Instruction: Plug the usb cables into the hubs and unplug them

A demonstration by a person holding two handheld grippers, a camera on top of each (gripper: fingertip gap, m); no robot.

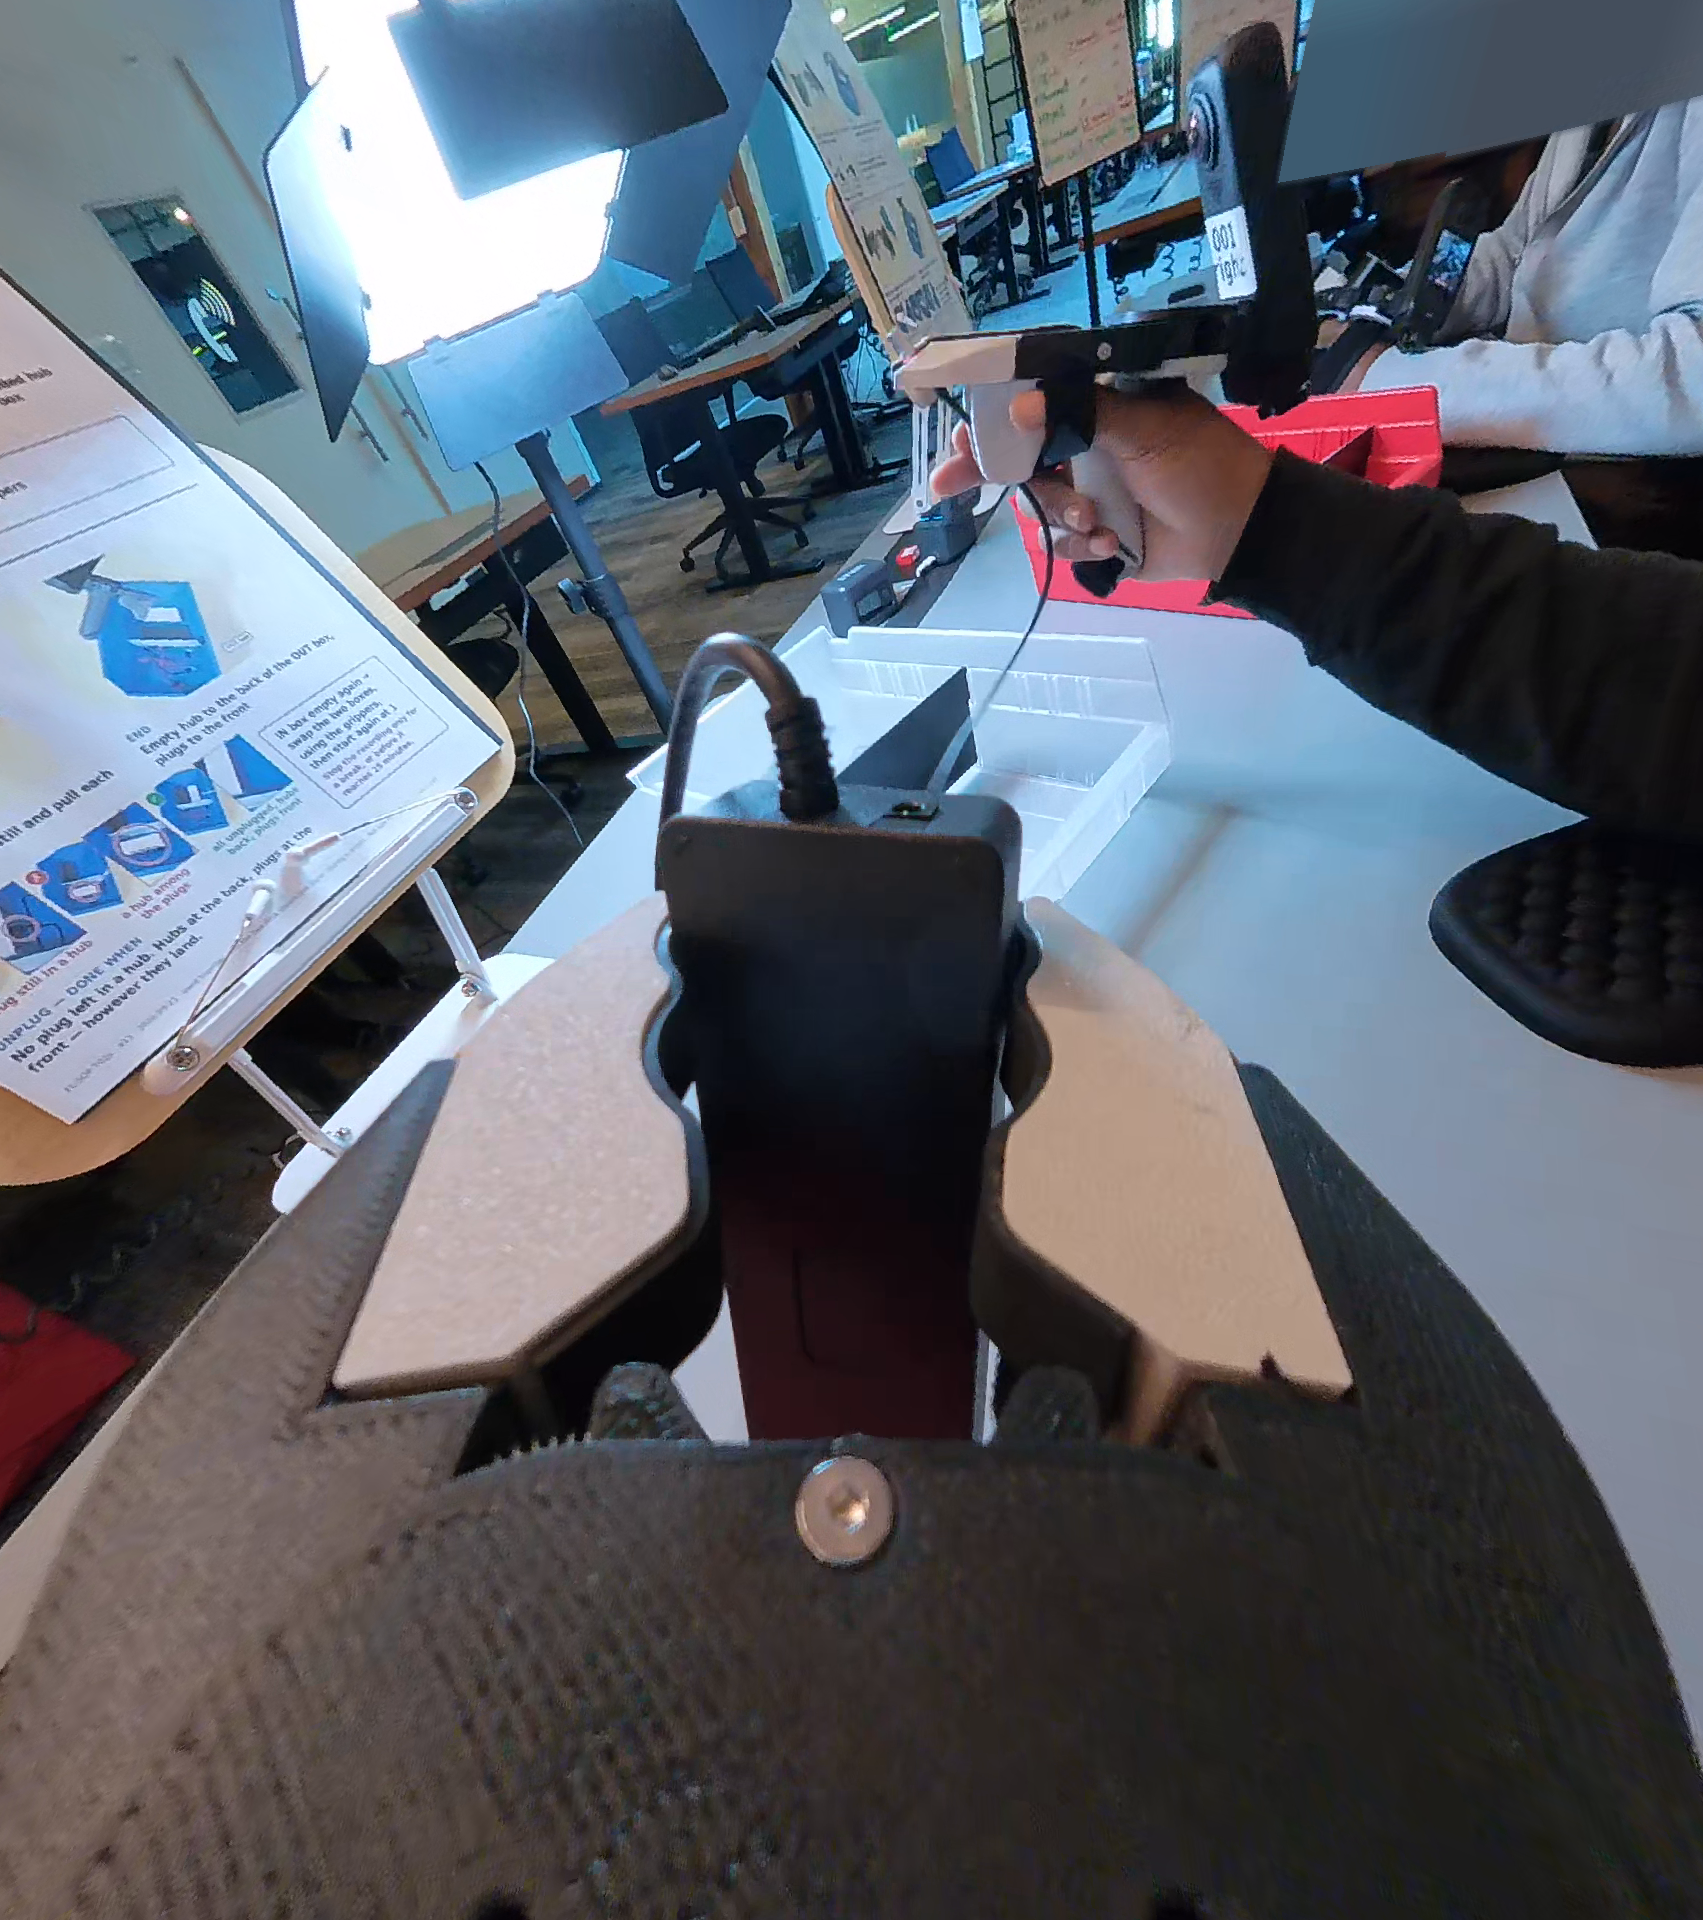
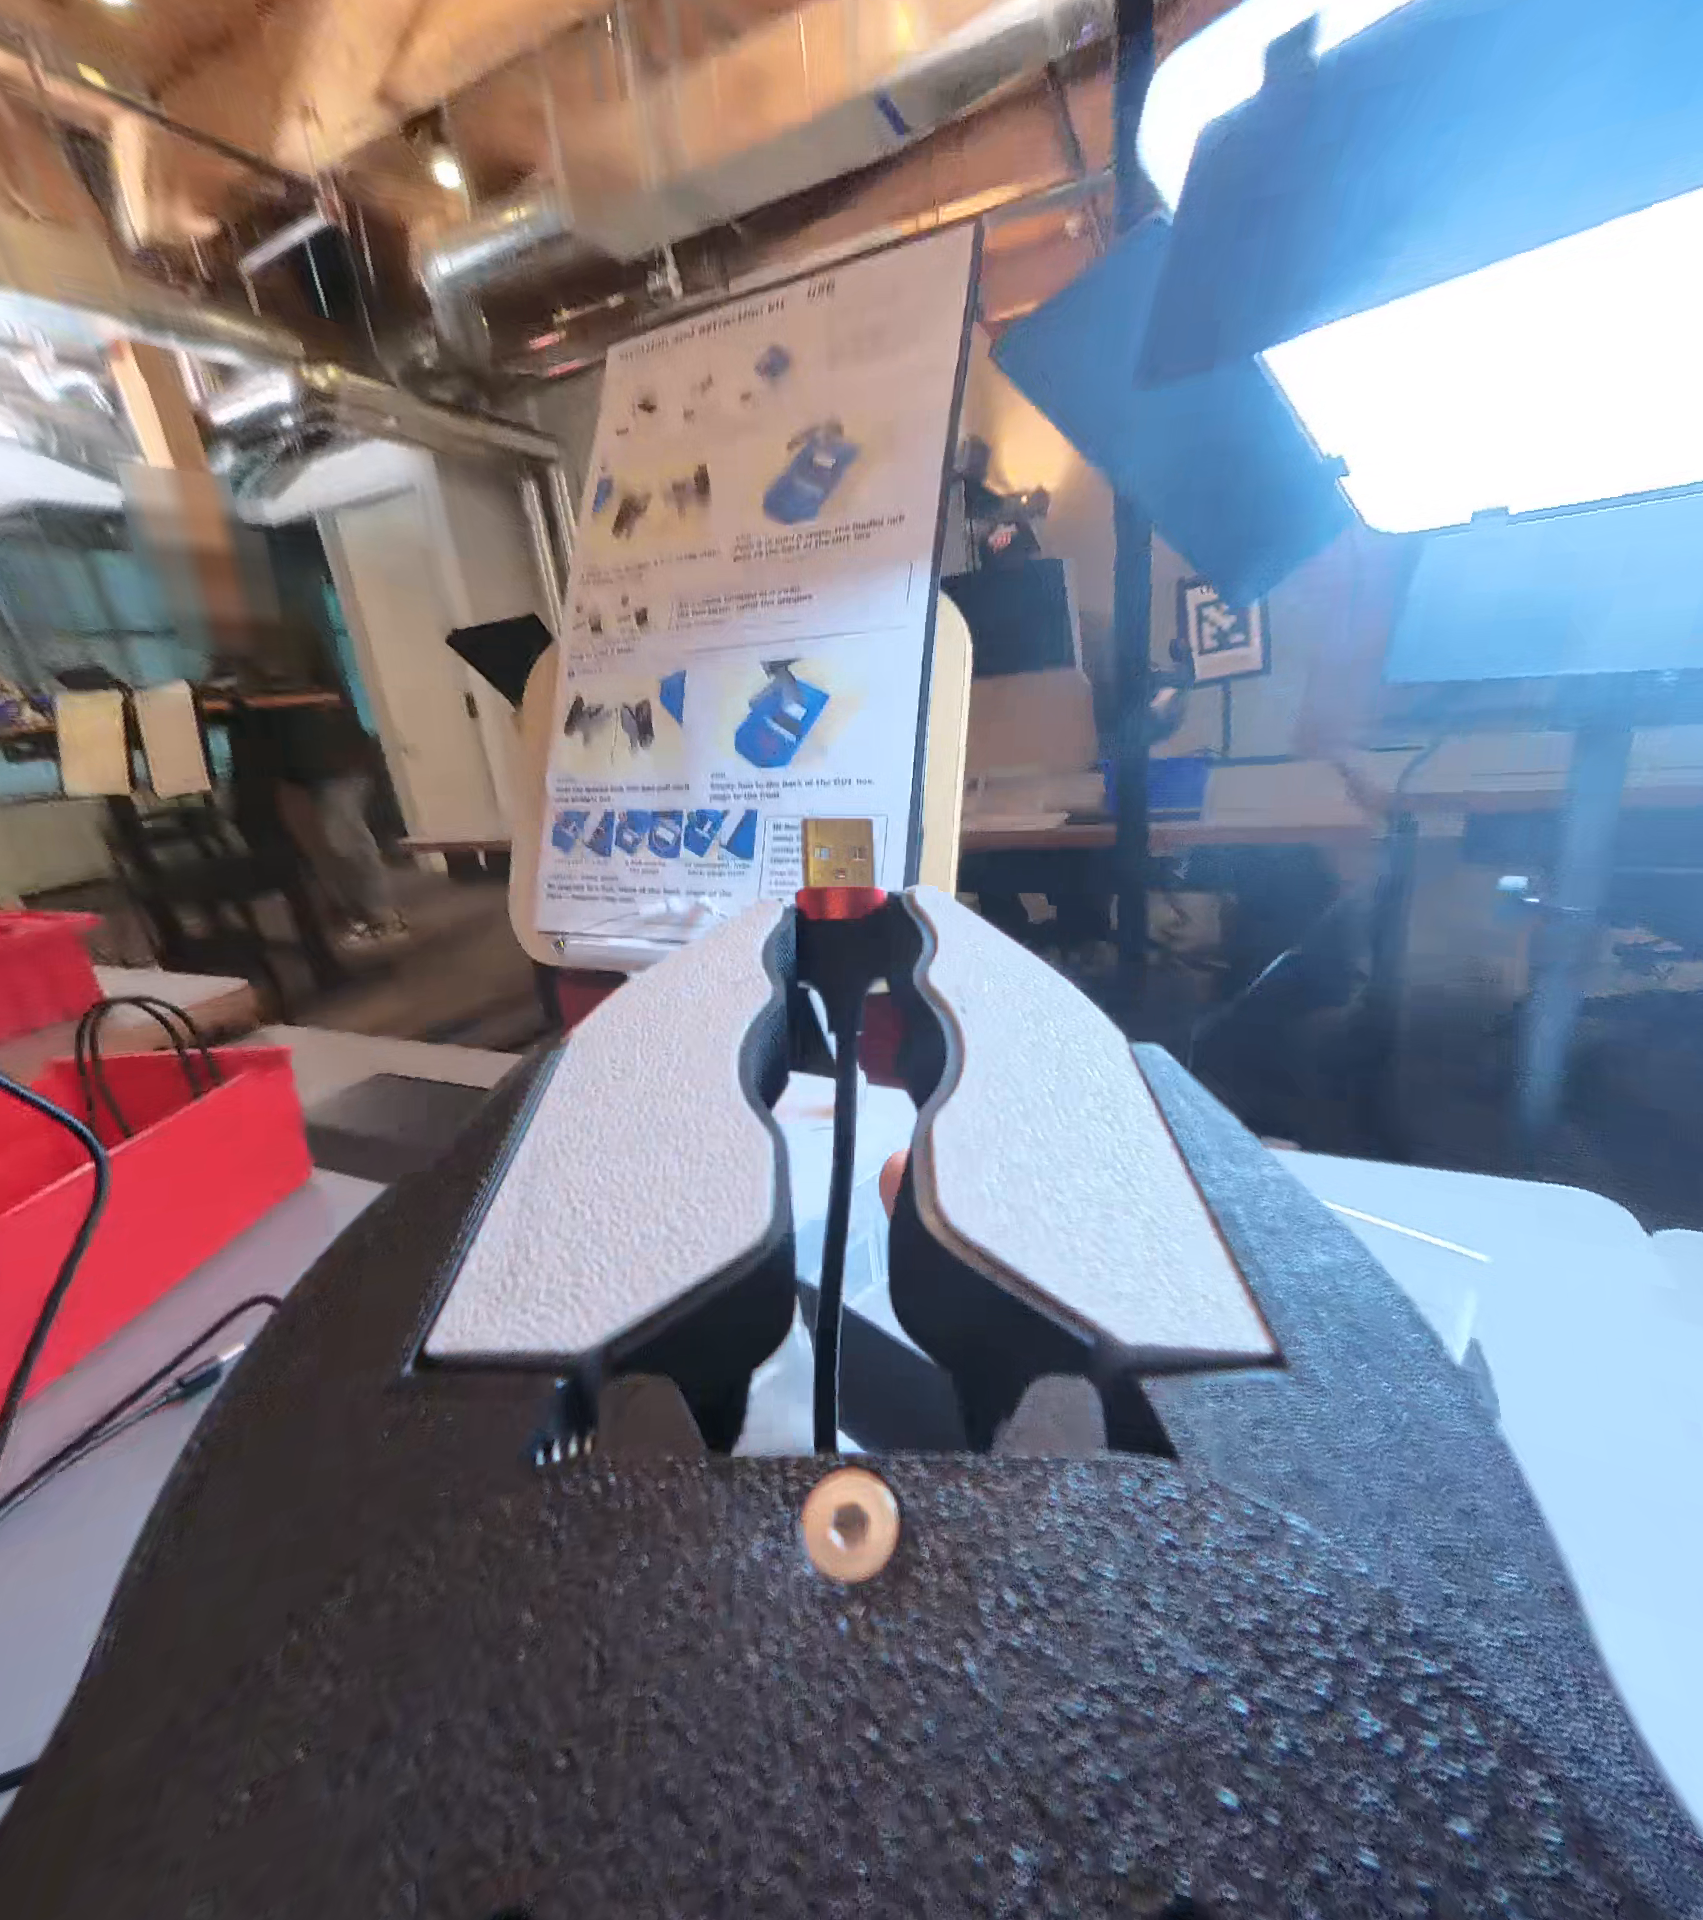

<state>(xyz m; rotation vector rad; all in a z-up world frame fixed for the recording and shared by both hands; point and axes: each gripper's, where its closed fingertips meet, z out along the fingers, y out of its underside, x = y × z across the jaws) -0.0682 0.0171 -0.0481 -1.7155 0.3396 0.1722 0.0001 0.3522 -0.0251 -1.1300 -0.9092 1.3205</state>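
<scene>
Two grippers are loaded, neither yet joined. The left gripper (image 1: 842,997), centre of its frame, is clenched on a black hub (image 1: 842,1039) held upright above the table (image 1: 1449,1195), its own cord (image 1: 722,686) curling off the top end. The right gripper (image 2: 852,925) pinches a plug (image 2: 839,873) at its red collar, gold tip poking past the fingertips, cable (image 2: 834,1247) trailing back between the fingers.

In the left view that right gripper sits upper right, well apart from the hub, so I judge this plug is not yet in; whether other ports are filled cannot be told. Aligning and inserting it remain, and unplugging after that.

Room looks fair: open air lies between the two tools. Lower down are a clear tray (image 1: 1055,727) at centre and a red bin (image 1: 1346,436) beyond it. An instruction board (image 1: 151,675) crowds the left edge, and a lamp (image 1: 473,208) stands upper left. A loose black cable (image 2: 47,1247) at the right view's lower left could snag.
</scene>
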